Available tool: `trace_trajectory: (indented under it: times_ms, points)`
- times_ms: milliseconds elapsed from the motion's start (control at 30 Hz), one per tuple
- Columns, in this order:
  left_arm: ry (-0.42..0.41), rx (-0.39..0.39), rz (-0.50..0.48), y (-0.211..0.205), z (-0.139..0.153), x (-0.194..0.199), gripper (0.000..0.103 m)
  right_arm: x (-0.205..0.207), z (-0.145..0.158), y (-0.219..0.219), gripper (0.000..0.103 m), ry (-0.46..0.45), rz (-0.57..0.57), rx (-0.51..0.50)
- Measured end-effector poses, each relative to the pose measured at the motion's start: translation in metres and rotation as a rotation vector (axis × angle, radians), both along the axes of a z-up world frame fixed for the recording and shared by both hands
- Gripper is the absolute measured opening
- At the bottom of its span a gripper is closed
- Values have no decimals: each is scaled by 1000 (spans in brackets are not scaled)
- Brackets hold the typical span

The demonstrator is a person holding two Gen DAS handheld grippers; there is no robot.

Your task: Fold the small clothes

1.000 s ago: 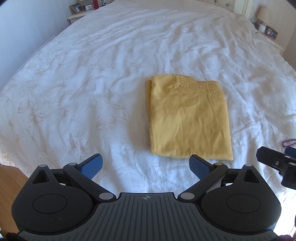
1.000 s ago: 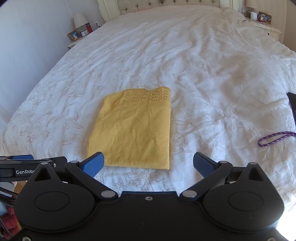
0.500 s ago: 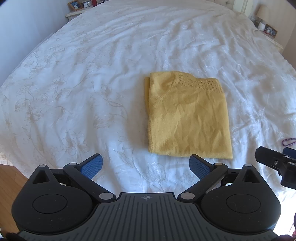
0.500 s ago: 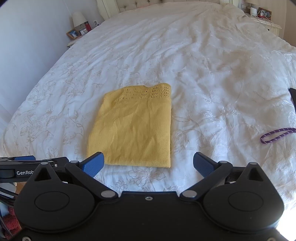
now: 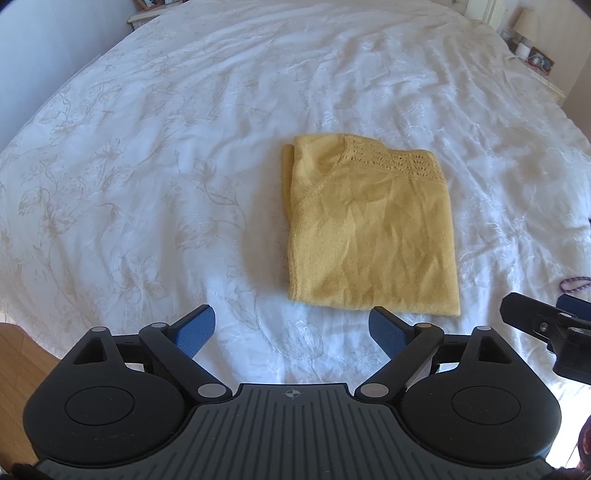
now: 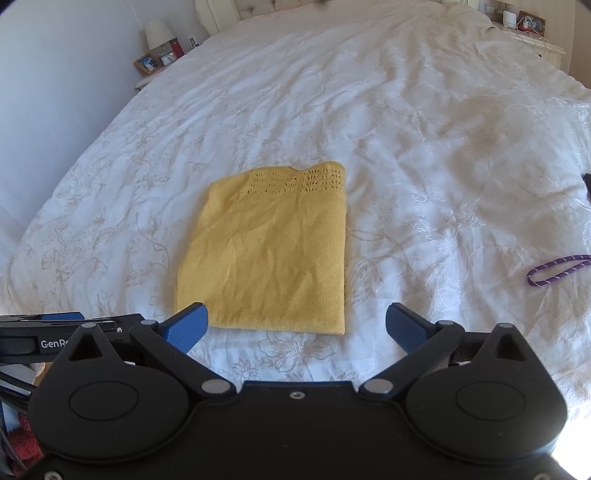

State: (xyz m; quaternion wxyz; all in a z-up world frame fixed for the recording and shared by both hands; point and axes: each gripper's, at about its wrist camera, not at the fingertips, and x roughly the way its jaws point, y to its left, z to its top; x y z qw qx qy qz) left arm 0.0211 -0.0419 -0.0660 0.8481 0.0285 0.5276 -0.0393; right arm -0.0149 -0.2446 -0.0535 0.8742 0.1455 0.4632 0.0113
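Bedspread (image 6: 424, 122): white, floral, under me.
Cord loop (image 6: 557, 270): purple, on my right (lying flat).
Lamp (image 6: 155, 33): on my far nightstand (image 6: 144, 79).

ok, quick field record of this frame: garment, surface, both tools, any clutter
garment: yellow knit top, folded into a flat rectangle, openwork band at far edge
surface: white floral-embroidered bedspread, garment lies on it
left tool: open, jaws have just been closing a little, nothing between them, short of the garment's near edge
right tool: open, empty, near edge of garment just ahead
contact: neither tool touches the garment
clutter: purple cord loop on the bedspread to the right, apart from the garment
background: lamp on a bedside table
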Motion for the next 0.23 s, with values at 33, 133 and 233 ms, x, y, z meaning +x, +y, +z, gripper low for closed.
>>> trace_trajectory:
  times_ms: [33,133,233]
  points:
    - [-3,4,3,0,0,0,91,0,0,0,102,2,0,1]
    - [-20,21,7,1,1,1,91,2,-1,1,102,7,2,-2]
    - [-18,21,6,2,1,4,91,4,-3,0,102,13,3,1]
